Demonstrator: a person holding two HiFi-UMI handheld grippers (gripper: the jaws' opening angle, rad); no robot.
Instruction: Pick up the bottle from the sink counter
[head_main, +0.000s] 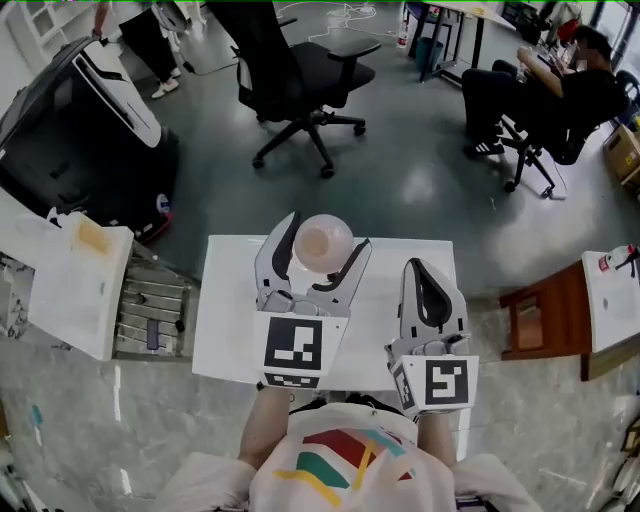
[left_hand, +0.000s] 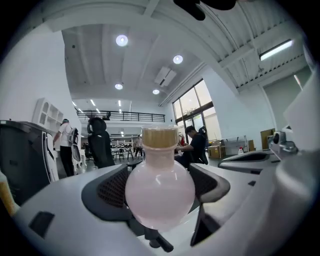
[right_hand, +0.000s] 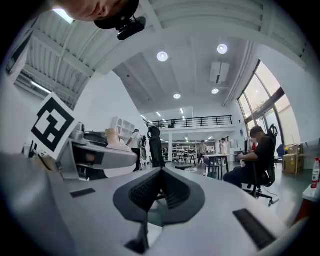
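Floor (head_main: 420, 190), grey and glossy, fills the upper head view, with one empty black office chair (head_main: 300, 70) and one seated person (head_main: 560, 90) well apart on it. One white bench (head_main: 225, 320) lies below the two tools. The left hand-held gripper (head_main: 325, 240) (left_hand: 160, 200) reaches over the bench's far edge, its jaws apart and clamped on the round belly of one bottle (head_main: 322, 243) (left_hand: 160, 190). The right hand-held gripper (head_main: 418, 268) (right_hand: 160, 192) sits just beside it over the bench, jaws together with nothing between them. The bottle stands upright, long axis vertical, neck and cap (left_hand: 159, 137) pointing up. It is a pale pink, frosted globe with a short neck and a tan, cork-coloured cap. Whether it touches the bench cannot be told.
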